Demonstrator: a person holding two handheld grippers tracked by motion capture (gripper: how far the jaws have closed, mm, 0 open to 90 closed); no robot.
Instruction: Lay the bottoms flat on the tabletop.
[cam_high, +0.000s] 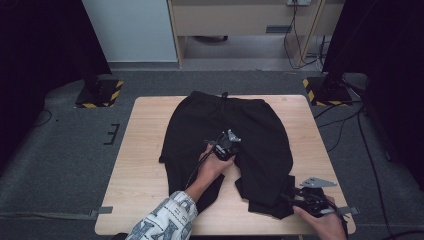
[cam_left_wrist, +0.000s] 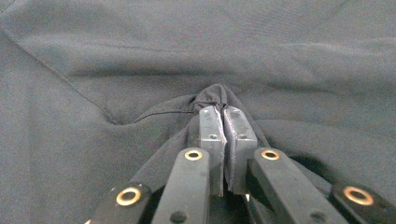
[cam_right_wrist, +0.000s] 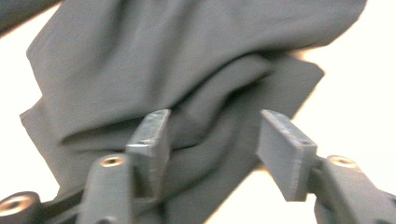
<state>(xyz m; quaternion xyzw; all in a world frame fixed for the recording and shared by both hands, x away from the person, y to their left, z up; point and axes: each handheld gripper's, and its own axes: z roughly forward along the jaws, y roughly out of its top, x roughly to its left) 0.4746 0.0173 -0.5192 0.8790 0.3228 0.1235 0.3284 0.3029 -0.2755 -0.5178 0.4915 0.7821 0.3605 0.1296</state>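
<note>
Black trousers (cam_high: 227, 130) lie flat on the wooden table (cam_high: 145, 150), waistband away from me. My left gripper (cam_left_wrist: 223, 116) is clamped on a pinch of crotch fabric. My right gripper (cam_right_wrist: 212, 133) is spread wide over the crumpled leg hem (cam_right_wrist: 196, 154), holding nothing. Risk: the thin pinch slips free if I pull

- Black trousers (cam_high: 227, 132) cover the surface (cam_high: 145, 150) centre, waistband at far edge.
- Bare wood strips left and right: clear passage.
- Near-right corner crowded: bunched trouser leg (cam_high: 265, 197), right gripper (cam_high: 295, 199) just beside it.
- Left gripper (cam_high: 223, 145) occupies the crotch.
</note>
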